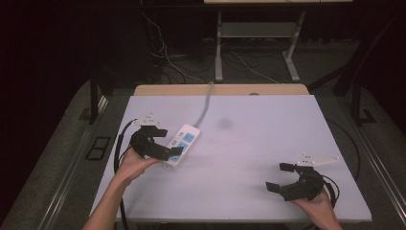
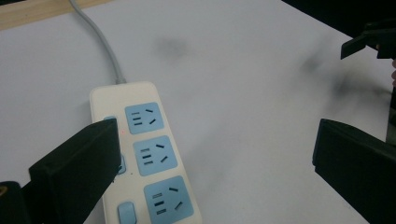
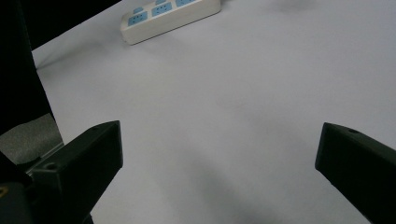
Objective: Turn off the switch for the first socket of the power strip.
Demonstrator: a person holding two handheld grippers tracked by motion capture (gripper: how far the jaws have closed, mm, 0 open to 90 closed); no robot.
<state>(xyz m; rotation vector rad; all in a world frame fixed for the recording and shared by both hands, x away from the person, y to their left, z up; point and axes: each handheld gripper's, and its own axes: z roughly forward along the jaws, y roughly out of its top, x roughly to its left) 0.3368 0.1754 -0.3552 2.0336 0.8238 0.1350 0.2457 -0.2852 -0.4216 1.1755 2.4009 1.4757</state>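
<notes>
A white power strip (image 1: 183, 142) with three blue sockets lies left of the table's middle, and its grey cord (image 1: 206, 108) runs toward the far edge. My left gripper (image 1: 172, 141) is open and hovers at the strip. In the left gripper view its left jaw covers the switch side of the power strip (image 2: 156, 154), and its right jaw stands far off over bare table. My right gripper (image 1: 275, 176) is open near the front right, with nothing between its jaws. The right gripper view has the power strip (image 3: 168, 14) at its top edge.
The white table top (image 1: 268, 129) has a faint dark smudge (image 1: 224, 123) near its middle. A wooden strip (image 1: 220, 89) borders the far edge. Beyond it stand a desk frame (image 1: 219, 48) and loose cables on a dark floor.
</notes>
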